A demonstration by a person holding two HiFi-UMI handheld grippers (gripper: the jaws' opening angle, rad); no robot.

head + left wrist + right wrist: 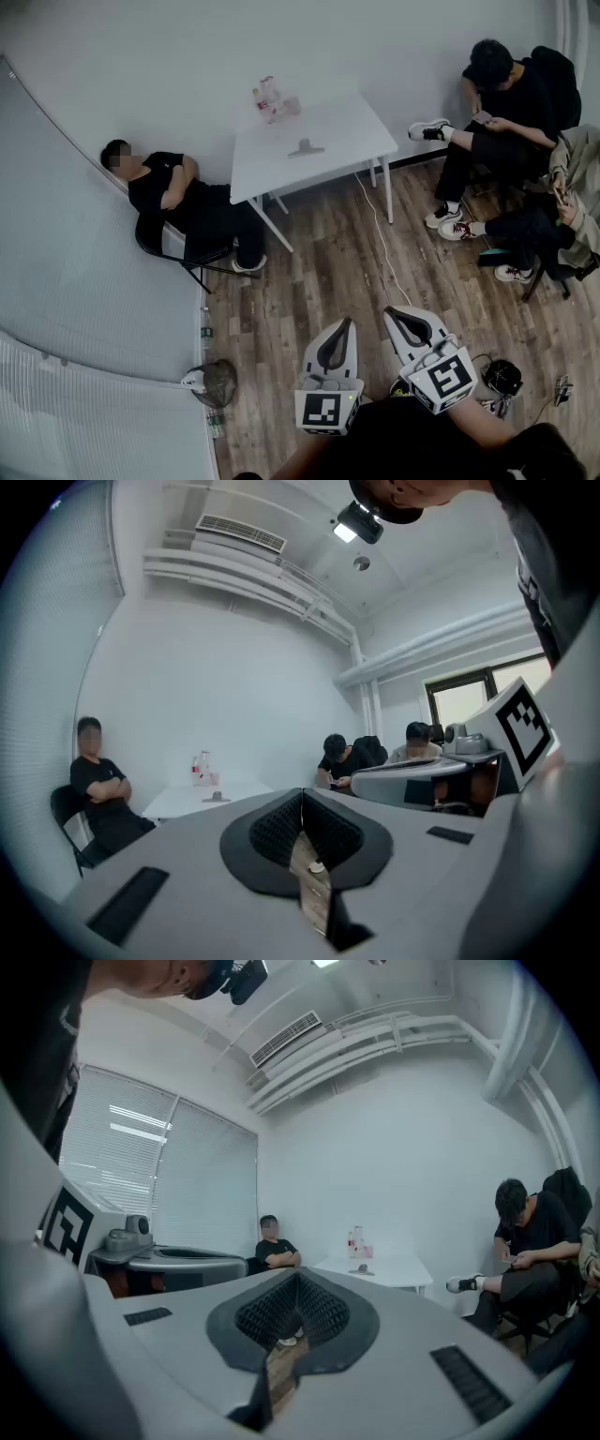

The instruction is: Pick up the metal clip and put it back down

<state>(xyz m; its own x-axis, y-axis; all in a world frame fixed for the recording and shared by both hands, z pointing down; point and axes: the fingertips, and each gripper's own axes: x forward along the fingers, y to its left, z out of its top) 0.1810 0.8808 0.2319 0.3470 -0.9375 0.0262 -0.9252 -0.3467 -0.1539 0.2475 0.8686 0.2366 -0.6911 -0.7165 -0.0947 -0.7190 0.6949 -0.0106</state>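
The left gripper (345, 324) and the right gripper (394, 313) are both held level and side by side over the wooden floor (347, 272). Each has its jaws closed tip to tip with nothing between them. The metal clip (306, 147) lies well apart from both, across the room on the white desk (352, 122), near its middle. Bottles (270, 97) stand at the desk's far corner, and a seated person (178, 199) is beside the desk.
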